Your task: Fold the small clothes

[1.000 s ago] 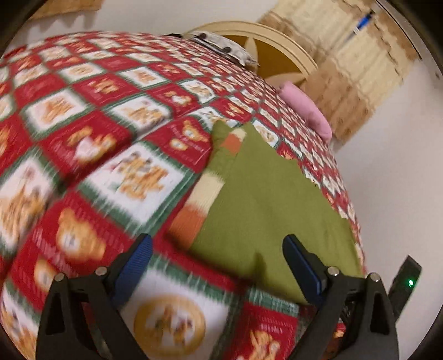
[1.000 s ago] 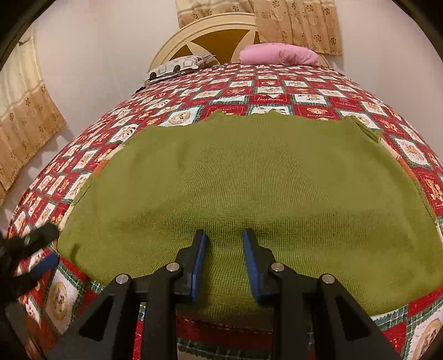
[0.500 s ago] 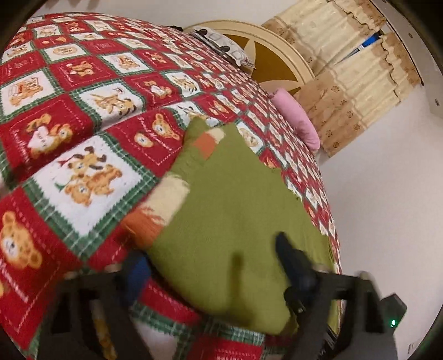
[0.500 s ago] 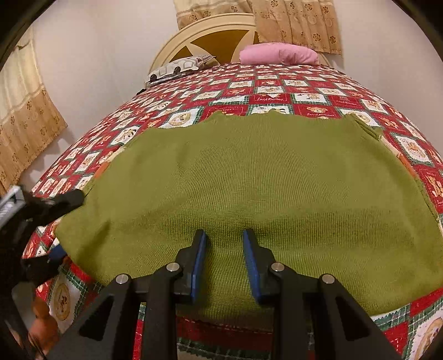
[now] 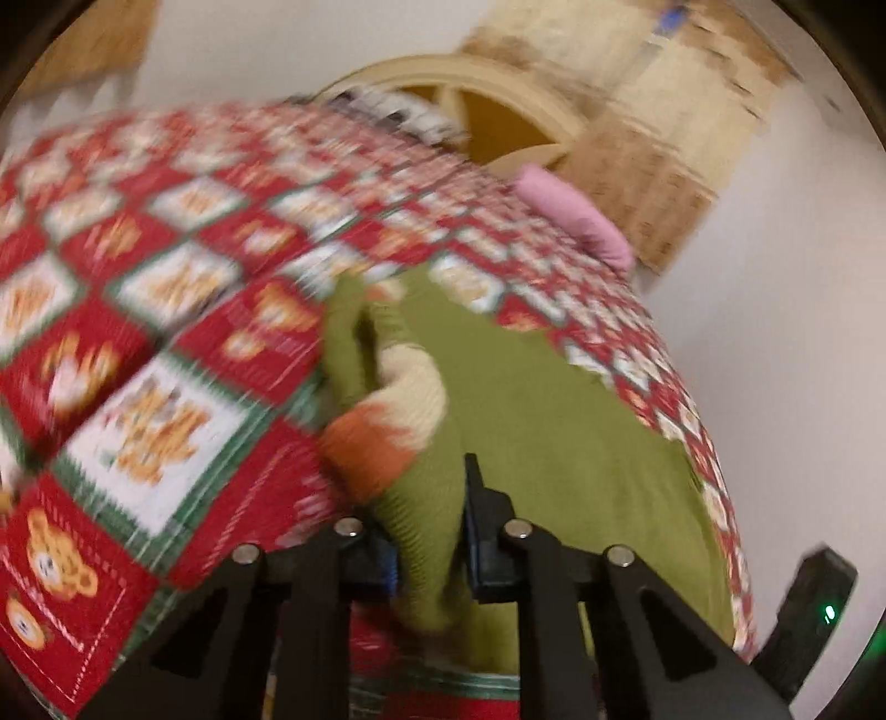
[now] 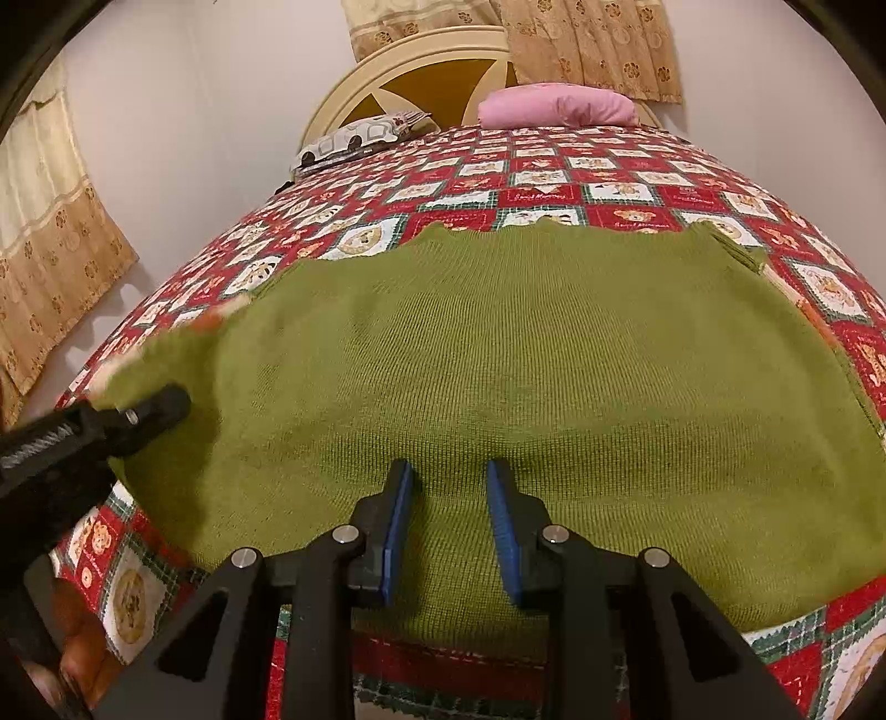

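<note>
Green sweater: a knitted olive garment (image 6: 554, 376) lies spread flat across the near part of the bed, its lower hem at the near edge; seen from the left wrist (image 5: 554, 421) its left corner is bunched and raised off the cover.
Striped sleeve: cream and orange bands (image 5: 387, 421) folded up against the green body, just beyond the left fingers; blurred.
Left gripper: (image 5: 429, 531) fingers narrowed on a ribbed fold of the sweater's left hem corner, cloth filling the gap between them; from the right wrist it shows as a dark arm (image 6: 133, 421) over the garment's left edge.
Right gripper: (image 6: 448, 531) blue pads part-open, a narrow gap between them, standing over the middle of the near hem; whether they touch the cloth cannot be told.
Bedspread: red, white and green teddy-bear squares (image 6: 554, 177) under the sweater, bare beyond it.
Pink pillow: (image 6: 554, 105) at the head of the bed, well apart from the garment.
Patterned pillow: grey and white (image 6: 354, 138), left of the pink one.
Headboard: cream arch with a tan panel (image 6: 443, 77).
Curtains: beige, flowered (image 6: 587, 44), behind the headboard.
</note>
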{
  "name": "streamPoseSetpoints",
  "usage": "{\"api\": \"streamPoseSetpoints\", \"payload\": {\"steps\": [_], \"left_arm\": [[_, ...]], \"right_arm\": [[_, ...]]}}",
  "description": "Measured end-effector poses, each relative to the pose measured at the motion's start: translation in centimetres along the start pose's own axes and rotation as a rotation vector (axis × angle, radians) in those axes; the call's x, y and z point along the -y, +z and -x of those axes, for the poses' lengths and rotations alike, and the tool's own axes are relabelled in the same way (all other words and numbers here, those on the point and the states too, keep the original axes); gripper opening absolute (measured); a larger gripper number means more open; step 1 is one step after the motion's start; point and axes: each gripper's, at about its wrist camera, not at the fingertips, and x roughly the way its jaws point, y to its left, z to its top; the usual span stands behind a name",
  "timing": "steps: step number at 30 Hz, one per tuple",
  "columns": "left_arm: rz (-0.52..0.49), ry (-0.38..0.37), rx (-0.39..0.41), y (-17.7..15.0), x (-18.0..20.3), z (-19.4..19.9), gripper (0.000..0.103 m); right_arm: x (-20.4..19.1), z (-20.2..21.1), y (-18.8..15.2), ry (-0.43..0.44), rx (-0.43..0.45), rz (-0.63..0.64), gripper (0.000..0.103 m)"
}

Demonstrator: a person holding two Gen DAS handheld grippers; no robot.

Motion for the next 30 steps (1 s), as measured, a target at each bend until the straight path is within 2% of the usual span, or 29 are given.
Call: {"api": "streamPoseSetpoints", "payload": {"steps": [3, 5, 8, 10, 15, 18, 22, 23, 24, 25, 27, 30], "left_arm": [[-0.124, -0.023, 0.025, -0.1, 2.6, 0.3, 0.015], [-0.189, -0.040, 0.000, -0.6, 3.9, -0.5, 0.015], [-0.231, -0.041, -0.032, -1.4, 4.3, -1.6, 0.015], [-0.247, -0.041, -0.033, -2.0, 4.2, -1.9, 0.015], [-0.201, -0.087, -0.046, -2.0, 3.4, -2.0, 0.015], [-0.173, -0.113, -0.035, -2.0, 3.1, -1.8, 0.015], [-0.168, -0.118, -0.026, -2.1, 3.3, -1.7, 0.015], [-0.166, -0.123, -0.024, -2.1, 3.3, -1.7, 0.015], [-0.162, -0.125, -0.024, -2.1, 3.2, -1.9, 0.015], [-0.159, -0.128, -0.024, -2.1, 3.2, -1.9, 0.015], [-0.153, -0.133, -0.025, -2.1, 3.2, -1.9, 0.015], [-0.149, -0.138, -0.024, -2.1, 3.2, -2.0, 0.015]], "right_arm": [[0.1, 0.0, -0.1, 0.005, 0.001, -0.004, 0.029], [0.3, 0.0, 0.0, 0.010, 0.001, -0.008, 0.029], [0.5, 0.1, 0.0, 0.019, 0.001, -0.017, 0.030], [0.5, 0.1, 0.0, 0.022, 0.000, -0.019, 0.030], [0.1, 0.1, 0.1, 0.054, -0.006, 0.001, 0.050], [0.4, 0.5, 1.0, 0.124, -0.021, -0.009, 0.051], [1.8, 1.5, 5.6, 0.270, -0.013, -0.083, 0.051], [1.9, 1.5, 6.5, 0.288, -0.014, -0.089, 0.057], [1.7, 1.1, 8.3, 0.331, -0.034, -0.087, 0.067], [1.5, 0.5, 9.5, 0.363, -0.056, -0.084, 0.070], [0.5, -1.2, 11.4, 0.404, -0.106, -0.075, 0.071], [-2.8, -4.6, 13.1, 0.441, -0.224, 0.022, 0.071]]}}
